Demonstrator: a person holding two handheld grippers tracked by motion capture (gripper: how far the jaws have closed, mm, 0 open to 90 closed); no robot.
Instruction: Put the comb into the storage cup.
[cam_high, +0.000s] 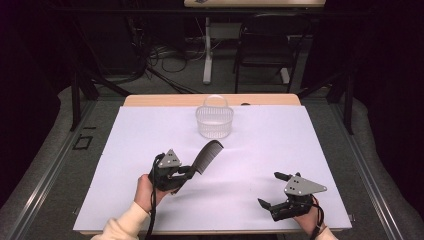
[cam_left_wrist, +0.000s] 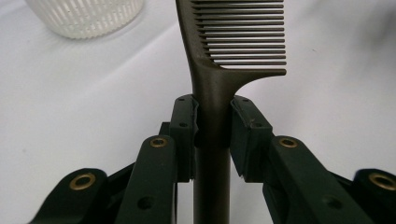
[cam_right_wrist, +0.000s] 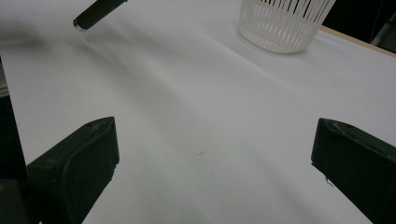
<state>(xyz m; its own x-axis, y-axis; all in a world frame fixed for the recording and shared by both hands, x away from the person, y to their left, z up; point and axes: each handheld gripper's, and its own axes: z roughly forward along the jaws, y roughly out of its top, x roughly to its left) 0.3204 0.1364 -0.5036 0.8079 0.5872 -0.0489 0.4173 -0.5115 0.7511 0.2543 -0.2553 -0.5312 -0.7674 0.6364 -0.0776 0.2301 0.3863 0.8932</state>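
Left gripper (cam_high: 189, 172) closed on the handle of a dark plastic comb with fine teeth (cam_high: 207, 154); handle clamped between both pads, as seen in the left gripper view (cam_left_wrist: 212, 121), with the end of the handle passing back between the jaws toward the camera. Comb lifted clear of the white sheet covering the table (cam_high: 260, 150), slanting up and away from the gripper, toothed end highest and pointing toward the far side of the table. Teeth on the right of the spine in the left gripper view. Left hand (cam_high: 145, 192) wrapped around the gripper body, cream sleeve entering from the bottom edge of the high view. Small white slotted plastic basket with a thin hoop handle (cam_high: 214, 120) upright near the far edge of the table, beyond the comb tip and apart from it; lower wall of the basket visible at upper left in the left gripper view (cam_left_wrist: 84, 18) and at upper right in the right gripper view (cam_right_wrist: 285, 23). Right gripper (cam_high: 272, 190) near the front right corner of the sheet, jaws spread wide, nothing between them, bare white sheet below. Right gripper well apart from comb and basket. Tip of the comb handle visible at the upper left of the right gripper view (cam_right_wrist: 95, 13).
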